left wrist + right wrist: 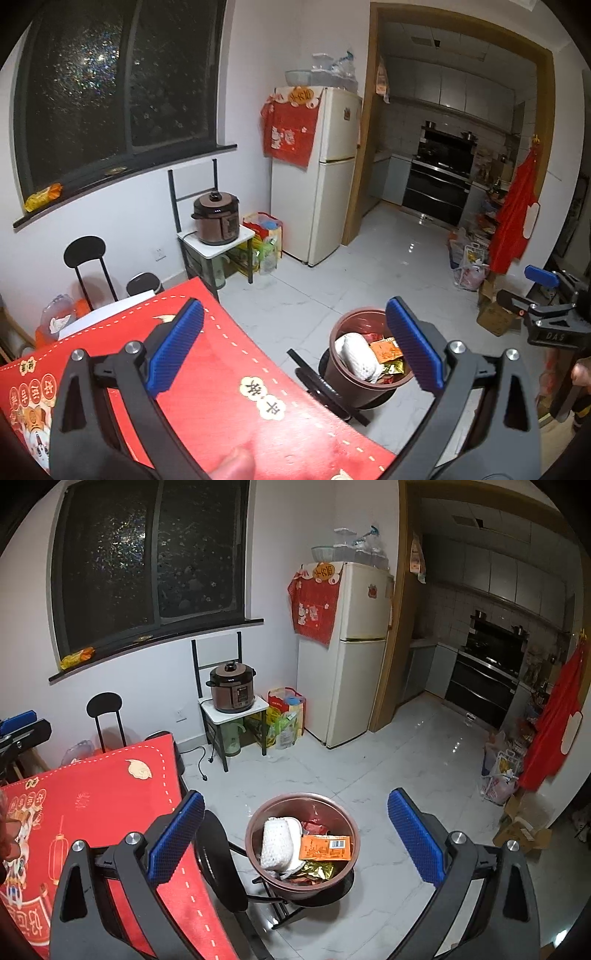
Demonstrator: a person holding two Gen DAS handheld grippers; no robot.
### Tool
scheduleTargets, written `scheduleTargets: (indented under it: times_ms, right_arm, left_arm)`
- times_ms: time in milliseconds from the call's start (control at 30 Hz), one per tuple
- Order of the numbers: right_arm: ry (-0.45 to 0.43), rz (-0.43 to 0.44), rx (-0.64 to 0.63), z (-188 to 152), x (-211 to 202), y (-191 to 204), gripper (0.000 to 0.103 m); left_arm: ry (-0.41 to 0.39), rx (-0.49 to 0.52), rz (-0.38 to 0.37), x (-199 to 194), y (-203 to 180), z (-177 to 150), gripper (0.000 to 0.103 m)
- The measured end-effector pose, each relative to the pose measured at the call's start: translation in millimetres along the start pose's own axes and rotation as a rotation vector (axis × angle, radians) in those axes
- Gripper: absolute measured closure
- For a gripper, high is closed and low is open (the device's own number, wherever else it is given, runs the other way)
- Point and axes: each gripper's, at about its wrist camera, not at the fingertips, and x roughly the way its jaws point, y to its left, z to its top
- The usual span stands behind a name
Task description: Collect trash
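Two views, left wrist first. My left gripper (295,347) is spread wide with nothing between its blue pads, above the red tablecloth (229,398), whose upside-down Chinese characters I cannot read. At four o'clock sits the brown trash bin (360,387), holding a white wad (356,356) and wrappers. At three o'clock is my right gripper (535,291), "DAS" moulded on its frame.

Right wrist next: my right gripper (295,827) is likewise released and empty. Dead centre below stands the trash bin (258,834); an orange barcoded packet (325,847) lies inside, print illegible.
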Motion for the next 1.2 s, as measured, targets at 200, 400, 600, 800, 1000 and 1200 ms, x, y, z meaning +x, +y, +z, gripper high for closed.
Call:
scheduleTargets:
  times_ms: [200, 400, 600, 800, 1000, 1200]
  right_arm:
    - [-0.017, -0.019, -0.013, 3, -11, 15, 0.005]
    - [-0.031, -0.025, -0.019, 3, -19, 24, 0.005]
    - [-0.034, -0.04, -0.015, 3, -20, 27, 0.005]
    - [-0.036, -0.046, -0.003, 4, -21, 27, 0.005]
    - [-0.037, -0.055, 0.006, 6, -22, 23, 0.005]
    - [-0.038, -0.062, 0.019, 4, -22, 21, 0.005]
  left_arm:
    - [-0.021, 0.003, 0.019, -17, 7, -5, 0.006]
    - [-0.034, 0.008, 0.033, -24, 10, -7, 0.006]
    - [-0.039, 0.003, 0.031, -25, 14, -8, 0.006]
    - [-0.037, -0.007, 0.023, -26, 15, -7, 0.006]
    - [-0.036, -0.013, 0.012, -25, 13, -6, 0.006]
    - [-0.034, -0.014, 0.009, -24, 11, -5, 0.006]
